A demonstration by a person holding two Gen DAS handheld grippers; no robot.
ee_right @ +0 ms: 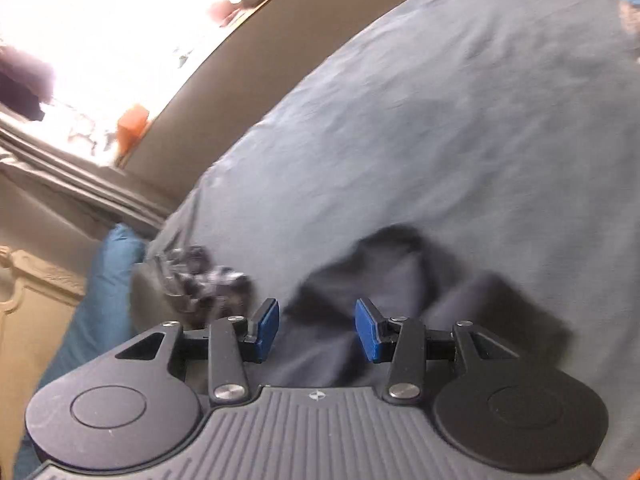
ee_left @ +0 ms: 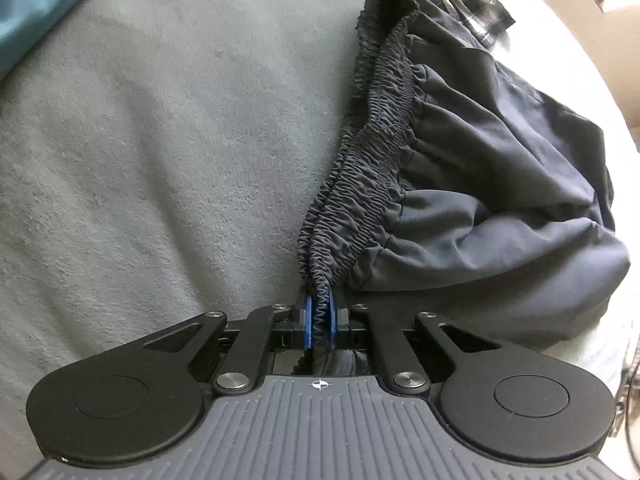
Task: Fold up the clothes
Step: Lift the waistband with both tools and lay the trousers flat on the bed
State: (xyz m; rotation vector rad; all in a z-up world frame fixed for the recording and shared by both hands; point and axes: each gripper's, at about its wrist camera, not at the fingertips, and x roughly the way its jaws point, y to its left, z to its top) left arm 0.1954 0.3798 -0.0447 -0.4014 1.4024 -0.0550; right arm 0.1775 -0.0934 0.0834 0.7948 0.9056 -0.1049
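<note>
A pair of dark navy shorts (ee_left: 480,168) lies on the grey bed cover (ee_left: 160,140), its gathered elastic waistband (ee_left: 372,128) running away from me. My left gripper (ee_left: 319,320) is shut on the near end of that waistband, the fabric pinched between the blue pads (ee_left: 307,320). In the right wrist view the image is blurred; my right gripper (ee_right: 317,326) is open and empty, hovering just above the same dark shorts (ee_right: 384,280).
A black-and-white checked garment (ee_left: 476,8) lies past the shorts; it also shows in the right wrist view (ee_right: 204,280). A teal cloth (ee_left: 36,12) lies at the far left. The bed edge and a bright window (ee_right: 100,40) are to the left.
</note>
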